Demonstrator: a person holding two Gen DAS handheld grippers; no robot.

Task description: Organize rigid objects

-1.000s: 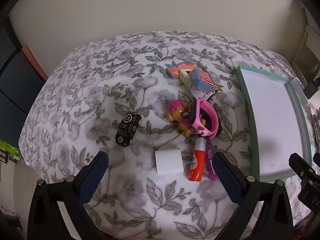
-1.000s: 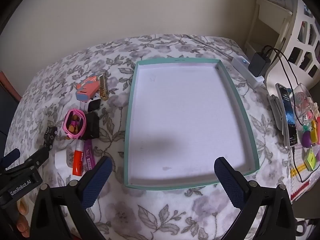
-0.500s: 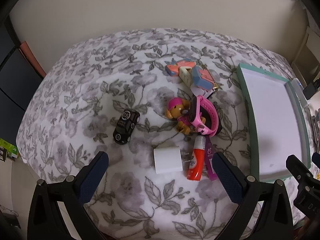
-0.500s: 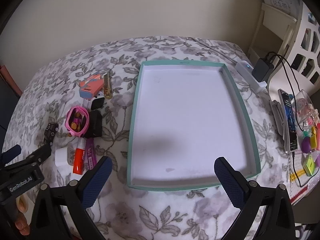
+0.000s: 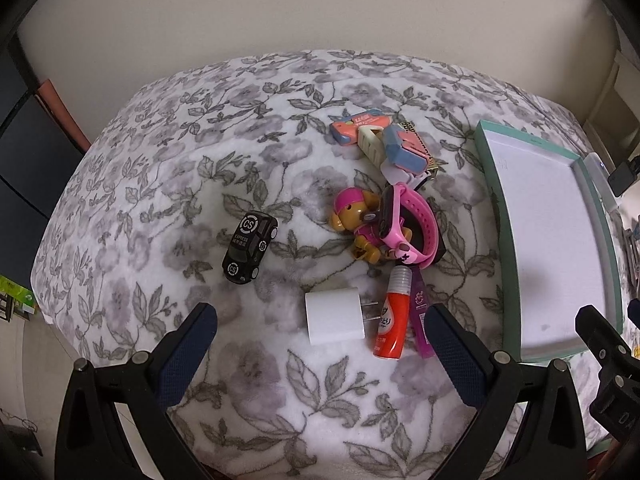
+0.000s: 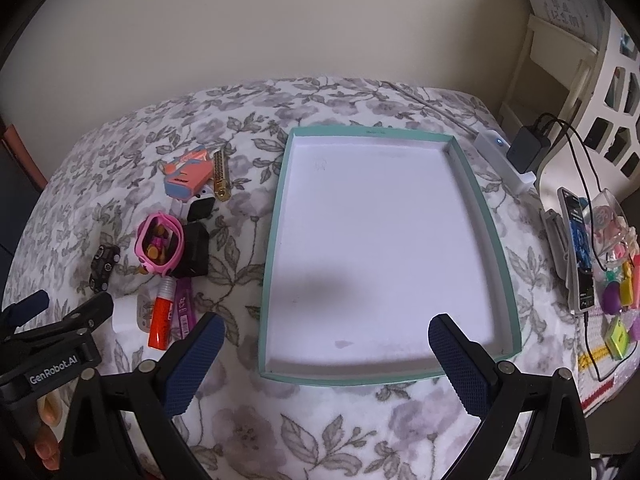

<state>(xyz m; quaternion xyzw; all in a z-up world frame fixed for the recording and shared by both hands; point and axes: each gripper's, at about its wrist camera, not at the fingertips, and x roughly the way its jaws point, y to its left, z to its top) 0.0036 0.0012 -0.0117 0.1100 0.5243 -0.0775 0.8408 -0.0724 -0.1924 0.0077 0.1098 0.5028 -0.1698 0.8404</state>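
Note:
On the floral cloth lie a black toy car (image 5: 250, 247), a white charger plug (image 5: 335, 315), an orange-red tube (image 5: 391, 317) beside a purple tube (image 5: 421, 312), a toy dog (image 5: 359, 220) inside a pink watch strap (image 5: 412, 229), and a pink-and-blue piece (image 5: 394, 142). A teal-rimmed white tray (image 6: 274, 216) stands right of them with nothing in it. My left gripper (image 5: 320, 340) hovers open just in front of the plug. My right gripper (image 6: 326, 354) is open over the tray's near edge. The pile (image 6: 160, 236) also shows in the right wrist view.
A power strip with a black adapter (image 6: 528, 146), a phone (image 6: 578, 256) and colourful small items (image 6: 618, 300) lie right of the tray. A white shelf (image 6: 560, 60) stands at the far right. The left gripper's body (image 6: 52, 348) and a hand's fingertips (image 6: 46, 424) show at lower left.
Both grippers have drawn back and risen slightly, so the objects and the tray sit a bit farther away and higher in view. Nothing on the cloth has moved.

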